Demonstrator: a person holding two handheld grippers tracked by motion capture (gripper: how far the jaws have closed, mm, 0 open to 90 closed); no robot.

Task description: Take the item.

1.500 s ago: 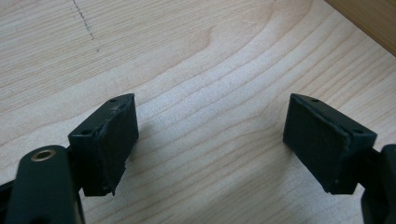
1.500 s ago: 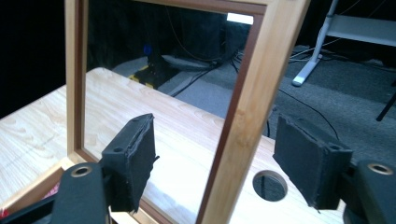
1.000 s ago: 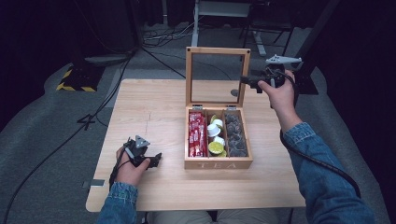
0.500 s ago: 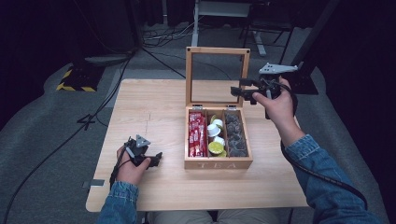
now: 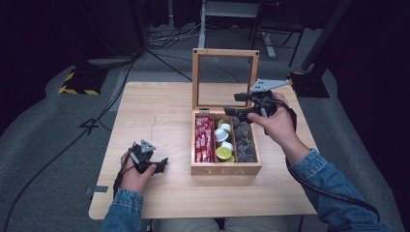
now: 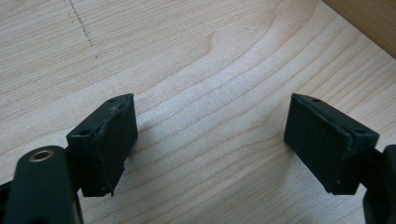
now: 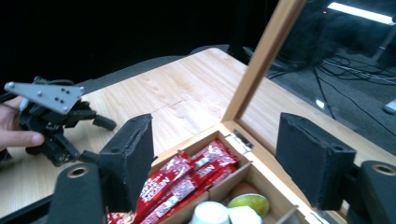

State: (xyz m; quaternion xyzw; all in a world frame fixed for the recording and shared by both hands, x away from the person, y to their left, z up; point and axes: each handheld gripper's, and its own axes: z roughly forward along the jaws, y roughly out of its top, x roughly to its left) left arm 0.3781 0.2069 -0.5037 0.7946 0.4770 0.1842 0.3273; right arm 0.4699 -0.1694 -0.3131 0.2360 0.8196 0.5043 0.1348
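A light wooden tea box with its glass-paned lid upright stands on the pale wooden tabletop. Red sachets fill its left compartment, small white and green cups the middle one, dark pods the right one. The right gripper hovers over the box's far end; its fingers have just been opening and stand apart with nothing between them. The left gripper rests on the tabletop left of the box, fingers spread wide and empty.

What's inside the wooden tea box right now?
The tea box holds red sachets in its left compartment, small creamer cups in the middle, dark pods on the right. Whatever lies beneath those top layers is covered.
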